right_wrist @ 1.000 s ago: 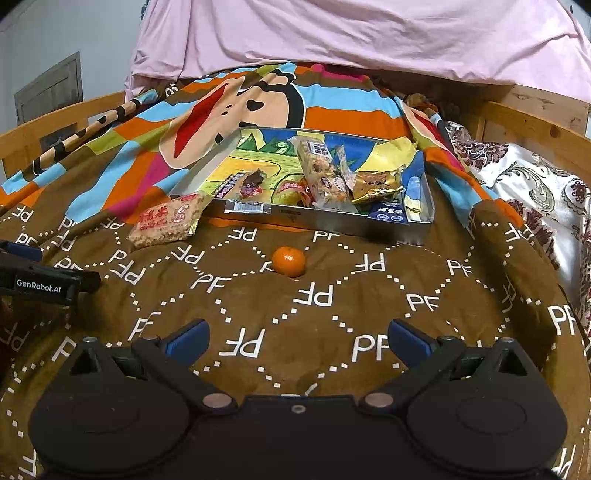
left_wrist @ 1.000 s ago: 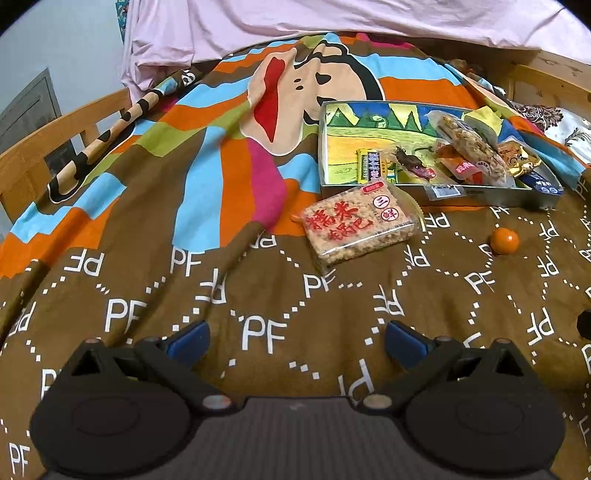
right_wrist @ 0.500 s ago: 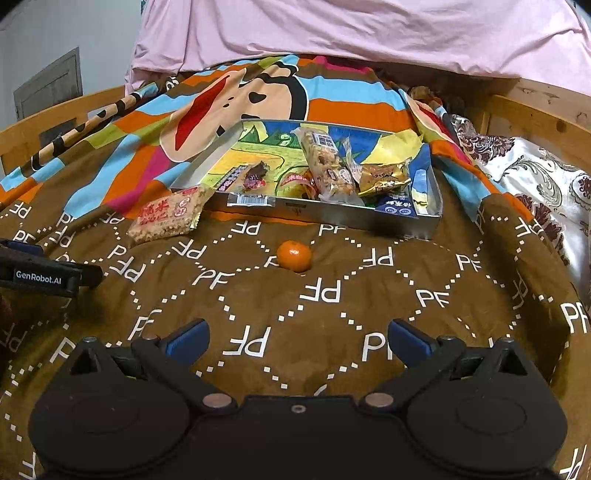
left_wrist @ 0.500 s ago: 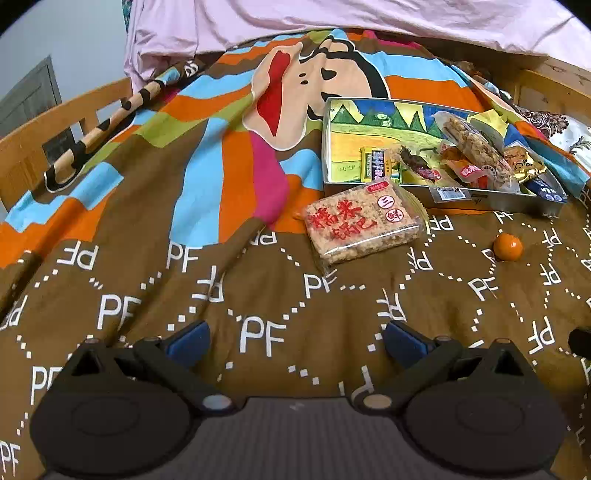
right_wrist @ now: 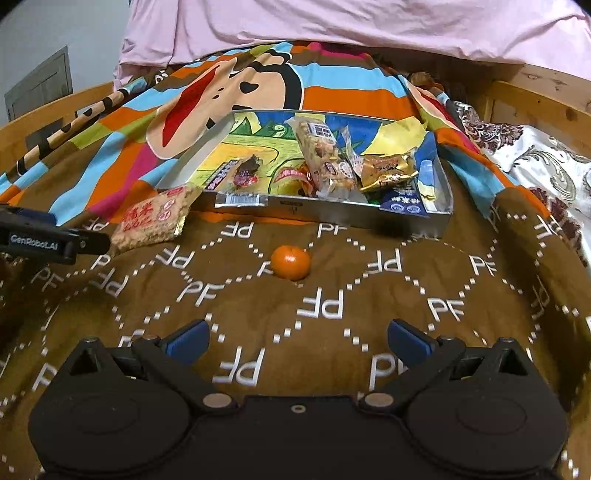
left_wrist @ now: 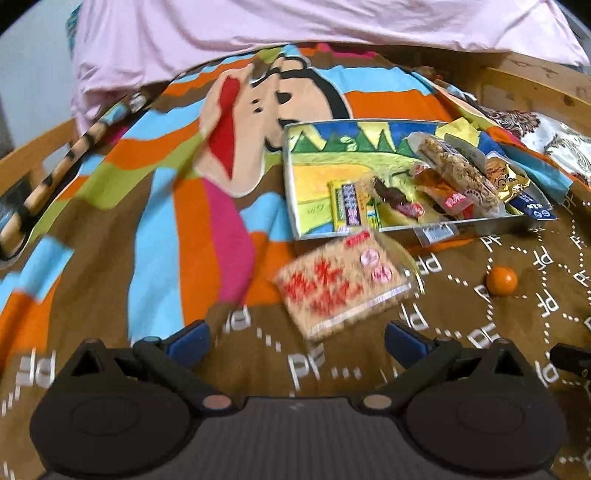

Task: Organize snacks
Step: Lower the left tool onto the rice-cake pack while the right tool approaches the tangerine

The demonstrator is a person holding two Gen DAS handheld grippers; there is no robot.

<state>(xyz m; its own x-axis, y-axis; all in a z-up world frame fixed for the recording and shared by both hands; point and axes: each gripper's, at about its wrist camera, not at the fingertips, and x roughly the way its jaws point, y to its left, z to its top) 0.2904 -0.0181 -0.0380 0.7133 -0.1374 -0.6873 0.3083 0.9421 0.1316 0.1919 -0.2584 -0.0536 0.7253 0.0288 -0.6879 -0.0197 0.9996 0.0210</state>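
A shallow metal tray (left_wrist: 476, 229) (right_wrist: 332, 214) with a painted bottom lies on the bed and holds several wrapped snacks. A rice-cracker packet with red characters (left_wrist: 343, 286) (right_wrist: 155, 218) lies on the blanket just outside the tray's near left corner. A small orange (left_wrist: 501, 280) (right_wrist: 290, 262) sits on the blanket in front of the tray. My left gripper (left_wrist: 297, 341) is open, close behind the packet and not touching it. My right gripper (right_wrist: 298, 341) is open, a short way behind the orange. The left gripper's finger (right_wrist: 55, 242) shows at the left edge of the right wrist view.
A brown and striped cartoon blanket (right_wrist: 332, 306) covers the bed. Wooden rails (right_wrist: 539, 96) (left_wrist: 33, 155) run along both sides. A pink sheet (right_wrist: 332, 26) hangs at the back. A floral pillow (right_wrist: 546, 155) lies at the right.
Both grippers have moved forward. The packet is now much nearer the left gripper's fingers, and the orange is nearer the right gripper. Both stay open.
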